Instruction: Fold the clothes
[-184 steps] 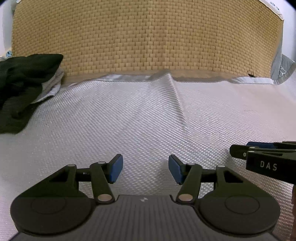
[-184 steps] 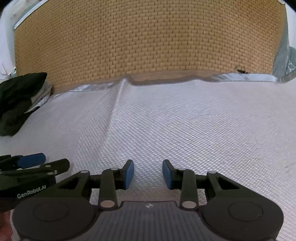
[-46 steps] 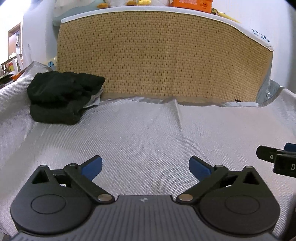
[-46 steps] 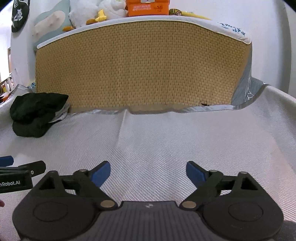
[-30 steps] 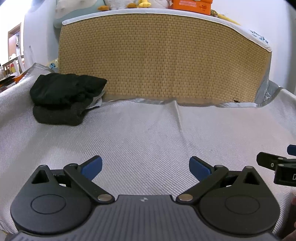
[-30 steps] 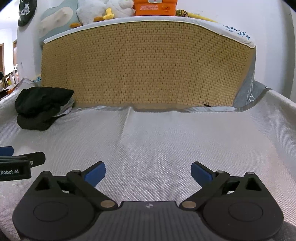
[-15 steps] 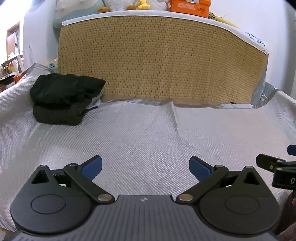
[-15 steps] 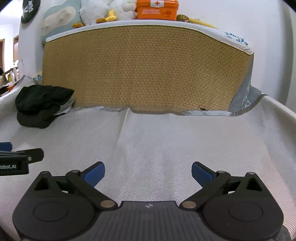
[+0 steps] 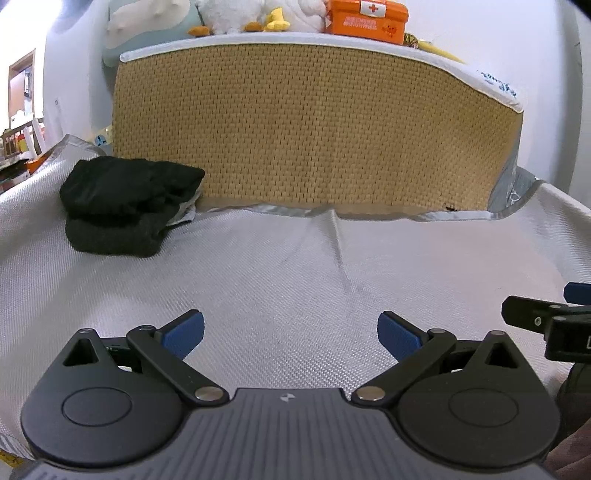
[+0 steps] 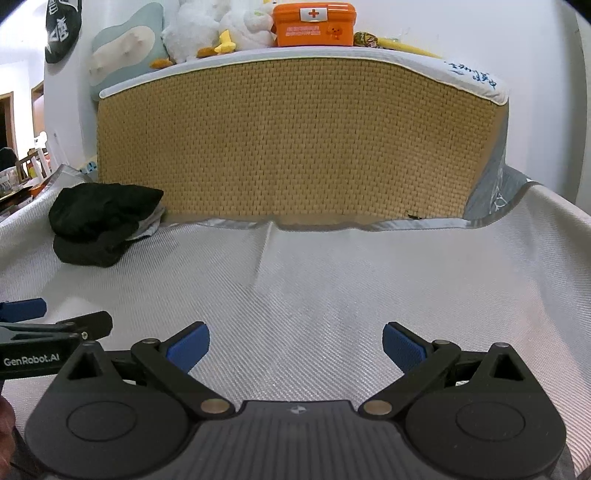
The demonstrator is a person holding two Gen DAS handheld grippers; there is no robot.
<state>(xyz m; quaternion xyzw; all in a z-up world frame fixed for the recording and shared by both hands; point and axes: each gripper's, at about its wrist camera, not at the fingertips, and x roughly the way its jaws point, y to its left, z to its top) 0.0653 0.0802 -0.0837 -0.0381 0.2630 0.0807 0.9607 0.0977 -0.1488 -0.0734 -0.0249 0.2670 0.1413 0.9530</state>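
1. The left gripper (image 9: 291,334) is hovering over the bed sheet (image 9: 280,273) with its jaws spread wide, its blue pads (image 9: 184,334) gripping nothing.
2. The right gripper (image 10: 296,345) is hanging just beside it, likewise wide apart and empty.
3. Each gripper is showing at the edge of the other's view, so they are sitting near each other, side by side.
4. The pile of dark clothes (image 9: 127,205) is lying at the far left of the sheet, well apart from both grippers, close to the woven mattress (image 9: 314,129) standing behind; something pale is peeking out of it, possibly a lighter garment.
5. On top of the mattress, an orange first-aid box (image 10: 314,24) and plush toys (image 10: 207,27) are sitting.
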